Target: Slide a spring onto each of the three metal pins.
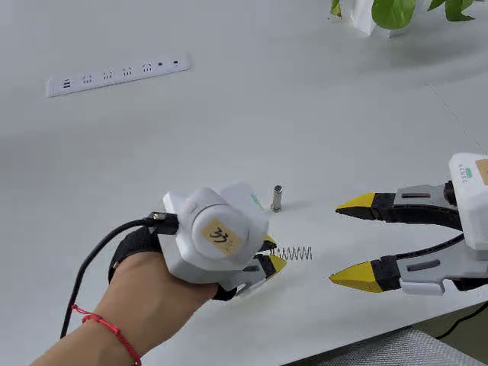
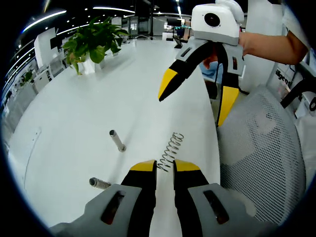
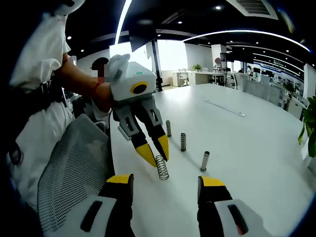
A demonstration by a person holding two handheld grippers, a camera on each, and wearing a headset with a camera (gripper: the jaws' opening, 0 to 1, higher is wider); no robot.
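Observation:
My left gripper (image 1: pixel 271 255) is shut on one end of a small wire spring (image 1: pixel 294 252), which sticks out to the right just above the white table. A bare metal pin (image 1: pixel 277 197) stands upright a little beyond it. In the left gripper view the spring (image 2: pixel 169 150) runs forward from between my yellow tips, with the bare pin (image 2: pixel 117 140) to the left. In the right gripper view two pins with springs on them (image 3: pixel 168 128) (image 3: pixel 183 141) stand beside the bare pin (image 3: pixel 205 161). My right gripper (image 1: pixel 352 240) hovers open to the right of the spring, holding nothing.
A white power strip (image 1: pixel 118 75) lies at the far left of the table and a potted plant (image 1: pixel 393 11) stands at the far right. The table's front edge (image 1: pixel 366 335) runs close under both grippers, with a mesh chair (image 2: pixel 261 163) just past it.

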